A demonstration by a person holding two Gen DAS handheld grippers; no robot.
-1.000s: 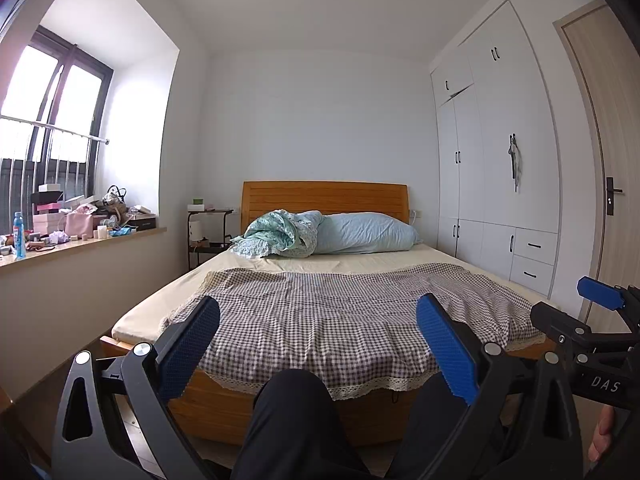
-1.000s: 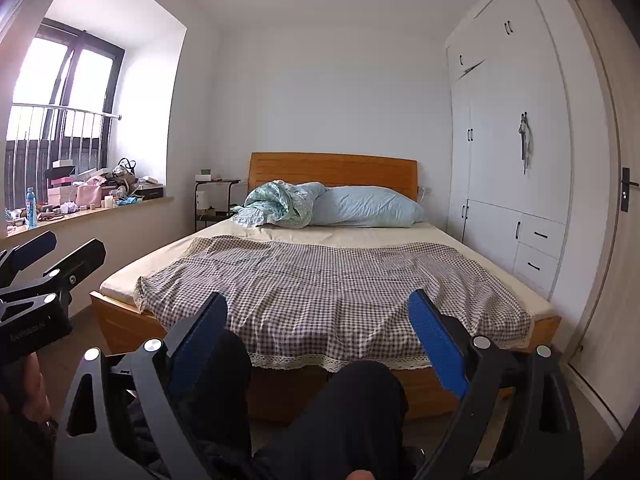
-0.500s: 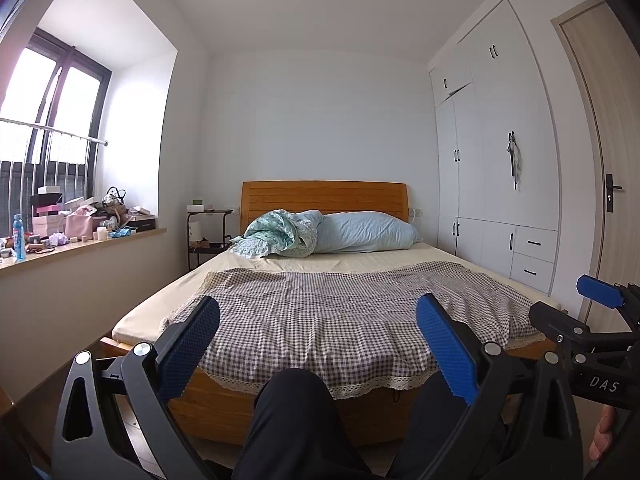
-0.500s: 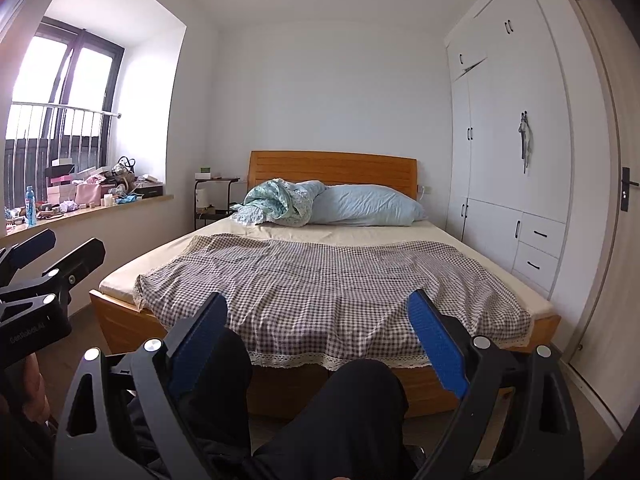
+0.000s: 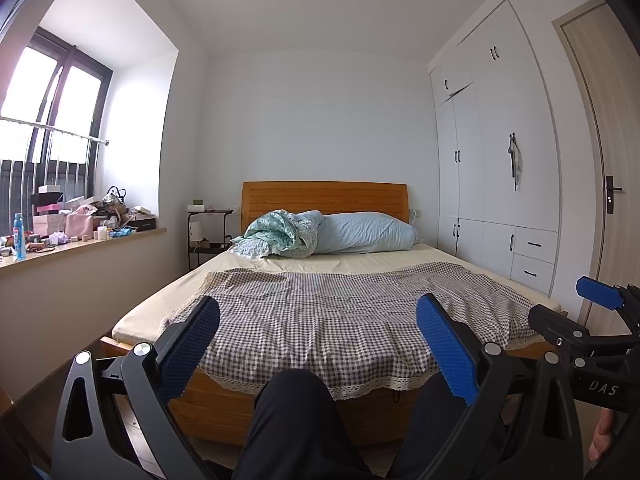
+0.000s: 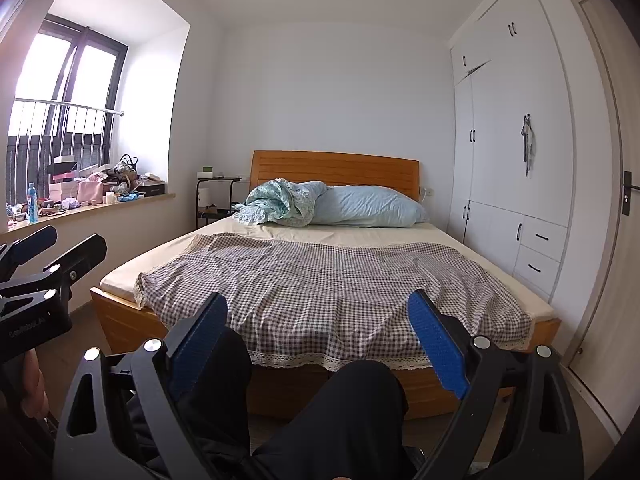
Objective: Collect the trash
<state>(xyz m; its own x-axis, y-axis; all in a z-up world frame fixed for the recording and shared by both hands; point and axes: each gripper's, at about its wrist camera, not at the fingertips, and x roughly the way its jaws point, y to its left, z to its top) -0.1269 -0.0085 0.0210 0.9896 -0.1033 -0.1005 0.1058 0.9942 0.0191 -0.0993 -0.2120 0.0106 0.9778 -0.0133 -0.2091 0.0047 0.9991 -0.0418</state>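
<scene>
Both grippers are held low in front of a bed, above a person's dark-trousered knees. My left gripper (image 5: 318,316) is open, its blue pads wide apart with nothing between them. My right gripper (image 6: 318,312) is open and empty too. Each shows at the other view's edge: the right gripper (image 5: 592,308) and the left gripper (image 6: 60,248). A cluttered windowsill (image 5: 84,242) at the left carries boxes, a pink bag (image 5: 78,225), crumpled wrappers and a blue bottle (image 5: 19,236). No trash is within reach of either gripper.
A wooden bed (image 5: 324,200) with a checked cover (image 5: 340,312), a blue pillow (image 5: 368,234) and a bunched quilt (image 5: 280,236) fills the middle. A small black side table (image 5: 208,232) stands beside the headboard. White wardrobes (image 5: 496,184) and a door (image 5: 608,168) line the right wall.
None of the objects has moved. Both views have shifted only very slightly, and both grippers stay open and empty.
</scene>
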